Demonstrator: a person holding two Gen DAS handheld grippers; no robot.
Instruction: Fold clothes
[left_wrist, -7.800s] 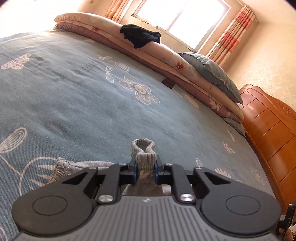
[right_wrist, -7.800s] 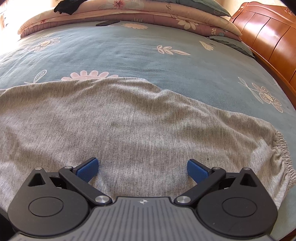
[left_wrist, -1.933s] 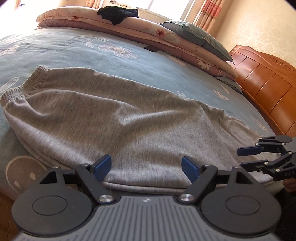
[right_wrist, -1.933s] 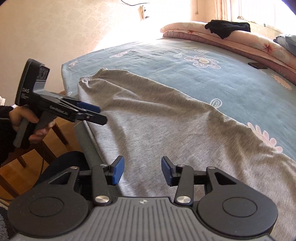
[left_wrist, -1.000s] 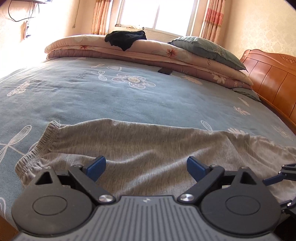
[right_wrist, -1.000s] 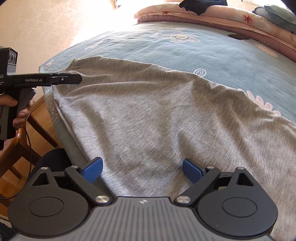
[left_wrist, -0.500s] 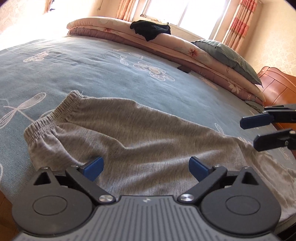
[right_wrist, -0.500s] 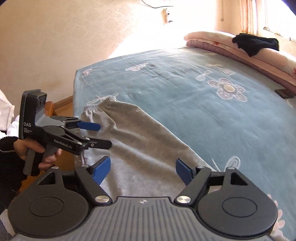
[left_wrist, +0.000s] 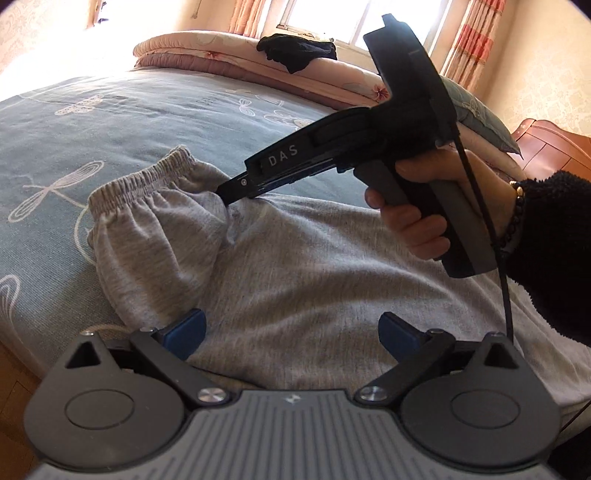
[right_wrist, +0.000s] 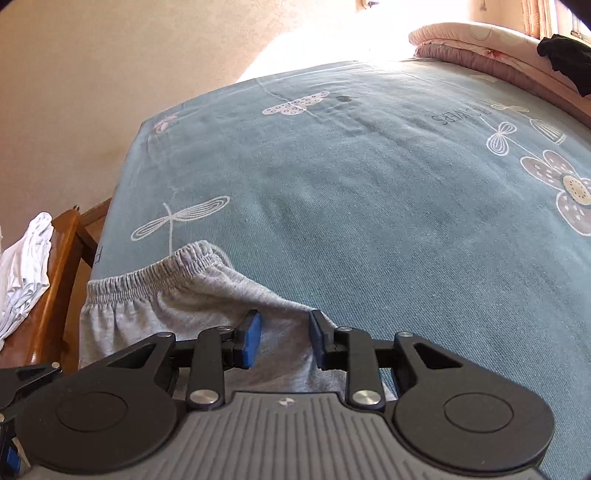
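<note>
Left wrist: left tool (left_wrist: 291, 328) apart; right tool (right_wrist: 282, 338) closing around grey garment (right_wrist: 192, 299); teal bedspread (right_wrist: 369, 184).

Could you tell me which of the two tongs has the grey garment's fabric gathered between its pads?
The right tongs, closing around a fold of the grey garment near its elastic hem; the left tongs gape wide above flat cloth.

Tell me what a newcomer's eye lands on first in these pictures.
First, the right hand-held gripper, gripped by a bare hand, reaching across the left wrist view; its jaws are closing around a fold of the grey garment just behind the gathered elastic band. The garment lies along the near edge of the blue flowered bedspread. The left hand-held gripper hovers open over the cloth.
</note>
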